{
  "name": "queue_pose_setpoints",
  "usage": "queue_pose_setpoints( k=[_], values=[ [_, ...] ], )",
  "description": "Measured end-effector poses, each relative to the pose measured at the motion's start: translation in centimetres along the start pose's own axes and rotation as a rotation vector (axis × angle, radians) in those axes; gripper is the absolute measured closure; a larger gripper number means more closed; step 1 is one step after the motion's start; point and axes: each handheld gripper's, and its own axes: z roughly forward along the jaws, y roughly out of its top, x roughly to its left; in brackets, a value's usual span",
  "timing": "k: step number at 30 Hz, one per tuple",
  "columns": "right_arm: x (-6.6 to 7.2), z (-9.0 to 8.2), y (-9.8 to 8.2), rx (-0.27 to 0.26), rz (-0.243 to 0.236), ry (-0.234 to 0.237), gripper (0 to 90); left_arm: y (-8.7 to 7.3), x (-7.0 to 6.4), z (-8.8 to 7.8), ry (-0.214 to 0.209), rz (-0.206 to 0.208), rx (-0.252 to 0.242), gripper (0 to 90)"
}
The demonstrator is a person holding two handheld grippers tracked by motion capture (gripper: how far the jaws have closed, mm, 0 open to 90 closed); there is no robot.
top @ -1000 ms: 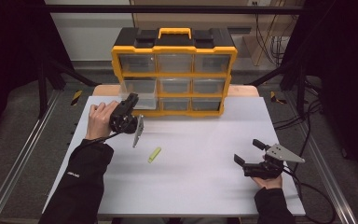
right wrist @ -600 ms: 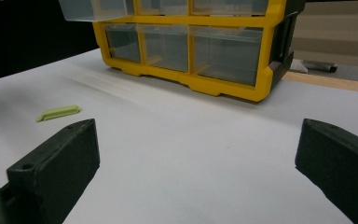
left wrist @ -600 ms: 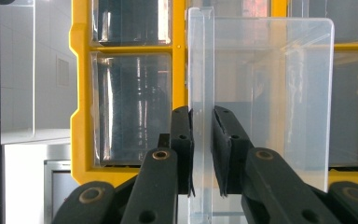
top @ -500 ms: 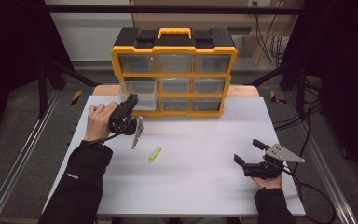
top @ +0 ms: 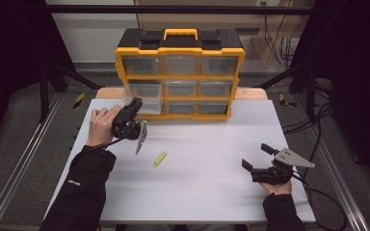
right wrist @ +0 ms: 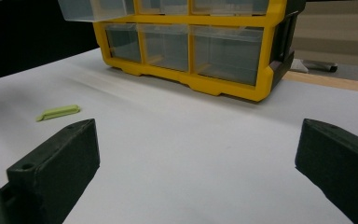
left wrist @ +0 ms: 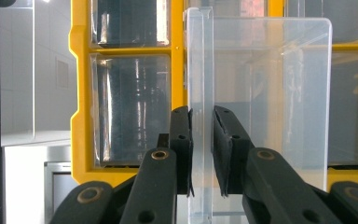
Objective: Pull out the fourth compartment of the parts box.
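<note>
A yellow and black drawer organizer [top: 180, 76] stands at the back of the white table. Its middle-row left clear drawer [top: 142, 91] is pulled partway out. My left gripper [top: 135, 104] is at that drawer's front, turned on its side. In the left gripper view the jaws [left wrist: 203, 116] are shut on the clear drawer's front lip [left wrist: 200, 70], with the yellow frame [left wrist: 81, 93] behind. My right gripper [top: 255, 156] rests low at the table's front right, open, with nothing between its jaws [right wrist: 196, 140]. A small light-green piece [top: 159, 159] lies on the table between the two grippers.
The other drawers of the organizer [right wrist: 200, 84] are closed. The green piece [right wrist: 58, 112] lies to the left, ahead of the right gripper. Metal rails [top: 24, 163] run along both table sides, and cables [top: 318, 120] trail at the right.
</note>
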Motion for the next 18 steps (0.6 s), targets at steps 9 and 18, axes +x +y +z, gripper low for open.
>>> queue_pose_setpoints(
  k=[9, 18],
  values=[
    [0.0, 0.0, 0.0, 0.003, 0.003, 0.000, 0.3, 0.1, 0.6, -0.2, -0.045, -0.058, 0.004, 77.1],
    [0.0, 0.0, 0.0, 0.001, 0.002, 0.000, 0.3, 0.0, 1.5, -0.9, -0.098, -0.218, 0.013, 70.5]
  ],
)
